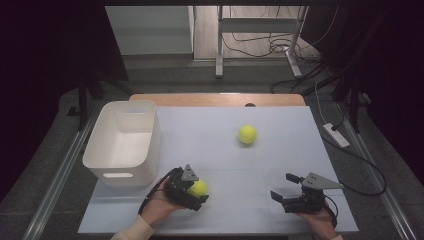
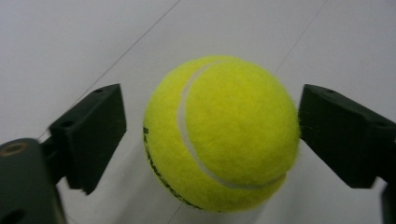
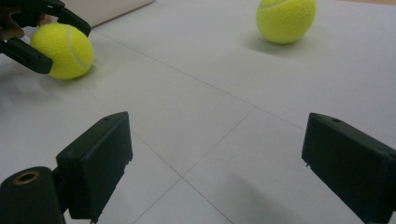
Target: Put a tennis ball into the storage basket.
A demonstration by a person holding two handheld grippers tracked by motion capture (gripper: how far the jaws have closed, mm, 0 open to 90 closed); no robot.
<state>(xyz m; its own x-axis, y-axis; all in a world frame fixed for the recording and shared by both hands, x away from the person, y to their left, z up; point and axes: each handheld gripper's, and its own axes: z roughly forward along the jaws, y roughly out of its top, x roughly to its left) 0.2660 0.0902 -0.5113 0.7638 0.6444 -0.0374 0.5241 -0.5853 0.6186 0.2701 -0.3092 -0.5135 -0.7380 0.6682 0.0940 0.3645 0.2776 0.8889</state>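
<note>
Bin (image 1: 125,145) left, far ball (image 1: 247,134) behind near ball (image 1: 198,188)

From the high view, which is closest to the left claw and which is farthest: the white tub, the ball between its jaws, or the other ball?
1. The near ball, between the jaws of the left claw.
2. The white tub, on the table's left side.
3. The far ball, toward the table's back, right of middle.

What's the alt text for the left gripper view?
A yellow tennis ball sits between the left gripper's two black jaws; the right jaw touches its side and a gap remains at the left jaw. Beneath it lies the white table surface with thin seam lines.
</note>
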